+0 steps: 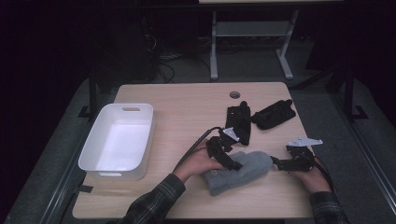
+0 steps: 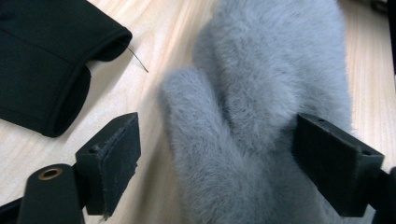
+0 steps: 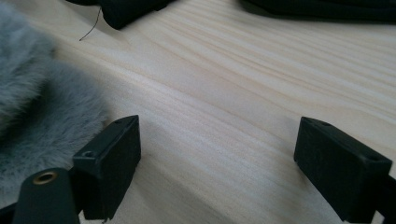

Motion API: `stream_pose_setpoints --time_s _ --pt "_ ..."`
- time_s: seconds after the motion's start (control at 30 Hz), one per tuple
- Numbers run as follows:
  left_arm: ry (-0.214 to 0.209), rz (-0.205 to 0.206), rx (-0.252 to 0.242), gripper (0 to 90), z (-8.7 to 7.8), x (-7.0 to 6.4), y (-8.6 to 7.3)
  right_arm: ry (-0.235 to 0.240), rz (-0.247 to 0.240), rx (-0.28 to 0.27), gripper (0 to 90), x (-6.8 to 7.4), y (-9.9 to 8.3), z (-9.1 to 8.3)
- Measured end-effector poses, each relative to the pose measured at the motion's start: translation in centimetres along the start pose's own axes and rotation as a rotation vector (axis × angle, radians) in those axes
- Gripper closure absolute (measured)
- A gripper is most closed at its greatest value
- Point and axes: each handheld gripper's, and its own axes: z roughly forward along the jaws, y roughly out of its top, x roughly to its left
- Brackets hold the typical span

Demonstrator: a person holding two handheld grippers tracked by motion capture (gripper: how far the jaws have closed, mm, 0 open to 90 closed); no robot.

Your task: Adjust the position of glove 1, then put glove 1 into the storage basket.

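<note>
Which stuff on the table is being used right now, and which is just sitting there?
In use:
- grey fluffy mitten, lying between the open jaws of the left gripper
- right gripper, open, beside the mitten's tip

Just lying about:
- two black gloves, farther back
- white tub, at the left, nothing inside

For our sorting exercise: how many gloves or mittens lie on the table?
3: a grey fuzzy mitten at the near edge between the two grippers, and two black gloves behind it, one mid-table, the other to its right. More may be hidden inside the white bin.
</note>
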Motion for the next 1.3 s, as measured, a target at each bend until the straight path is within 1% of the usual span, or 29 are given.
stream_pose_setpoints --time_s 0.1,0.27,0.33,0.4,0.43,0.47,0.5,0.57,0.6,0.67,0.77,0.87,0.9,0.97,1.03,1.13,1.2,1.23,1.27,1.3 --pt "-0.003 0.021 0.032 12.5 0.5 -0.2 0.0 0.0 0.001 0.0 14.5 0.0 0.0 0.0" --pt "-0.02 0.035 0.057 11.9 1.3 -0.2 -0.1 0.0 0.001 0.001 14.5 0.0 0.0 0.0" --pt "-0.03 0.03 0.064 12.0 1.5 -0.3 -0.1 0.0 0.001 0.001 14.5 0.0 0.0 0.0" --pt "-0.045 0.016 0.072 12.0 1.8 -0.2 -0.2 0.0 0.0 0.0 14.5 0.0 0.0 0.0" --pt "-0.05 0.017 0.076 12.1 1.9 -0.1 -0.2 0.0 0.0 0.0 14.5 0.0 0.0 0.0" --pt "-0.062 0.012 0.076 12.1 2.0 0.0 -0.3 0.0 -0.002 0.0 14.5 0.0 0.0 0.0" --pt "-0.072 -0.003 0.076 12.3 2.2 0.0 -0.3 0.0 -0.001 0.0 14.5 0.0 0.0 0.0" --pt "-0.09 0.001 0.07 13.8 2.2 0.1 -0.3 0.0 -0.001 0.0 14.5 0.0 0.0 0.0" --pt "-0.098 0.009 0.074 15.7 2.2 0.1 -0.3 0.0 0.0 0.0 14.5 0.0 0.0 0.0" --pt "-0.123 0.021 0.08 25.0 2.2 -0.1 -0.2 0.0 -0.001 0.001 14.5 0.0 0.0 0.1" --pt "-0.152 0.019 0.091 32.9 2.2 -0.1 -0.1 0.0 -0.001 0.001 14.5 0.0 0.0 0.1" --pt "-0.174 0.023 0.11 44.4 2.2 -0.1 0.1 0.0 -0.002 0.0 14.5 0.0 0.0 0.1" --pt "-0.173 0.023 0.114 47.8 2.1 -0.2 0.1 -0.001 -0.002 0.0 14.5 0.0 0.0 0.1" --pt "-0.175 0.044 0.118 53.8 2.1 -0.2 0.2 -0.001 -0.002 0.0 14.5 0.0 0.0 0.1" --pt "-0.177 0.038 0.119 57.9 2.0 -0.3 0.3 -0.001 -0.002 0.0 14.5 0.0 0.0 0.1" --pt "-0.18 0.024 0.115 62.4 1.8 -0.3 0.3 -0.001 -0.002 0.0 14.5 0.0 0.0 0.1" --pt "-0.173 0.018 0.107 64.9 1.5 -0.4 0.4 0.0 -0.002 0.0 14.5 0.0 0.0 0.1" --pt "-0.168 0.03 0.105 66.0 1.3 -0.4 0.4 0.0 -0.002 0.0 14.5 0.0 0.0 0.1" --pt "-0.162 0.028 0.097 66.9 1.1 -0.6 0.4 0.0 -0.001 0.0 14.5 0.0 0.1 0.1" --pt "-0.157 0.038 0.099 67.7 0.9 -0.6 0.5 0.0 -0.001 0.0 14.5 0.0 0.1 0.1"
